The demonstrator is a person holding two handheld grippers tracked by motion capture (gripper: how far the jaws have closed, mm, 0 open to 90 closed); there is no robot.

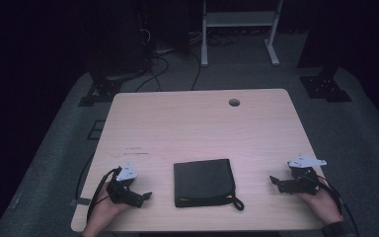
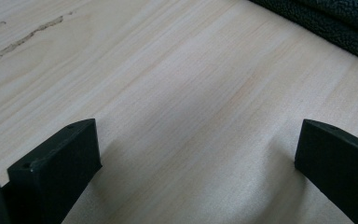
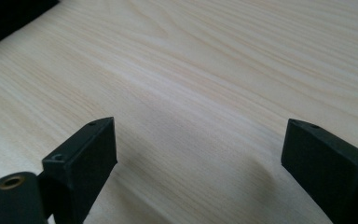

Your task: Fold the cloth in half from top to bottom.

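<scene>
Currently black case (image 1: 204,181) lies flat at lower centre of surface (image 1: 197,123), zipper pull at its lower right. Left claw (image 1: 139,196) and right claw (image 1: 276,182) flank it, both wide open, empty, probably staged to approach.

I see my left gripper (image 1: 137,196) and right gripper (image 1: 280,181) held low in both hands, jaws wide apart, pointing inward toward each other.

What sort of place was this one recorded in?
Probably a lab or recording room rather than a home. A bare wooden table with a cable hole stands on grey carpet, with loose cables and a white equipment frame behind it, against dark surroundings.
</scene>
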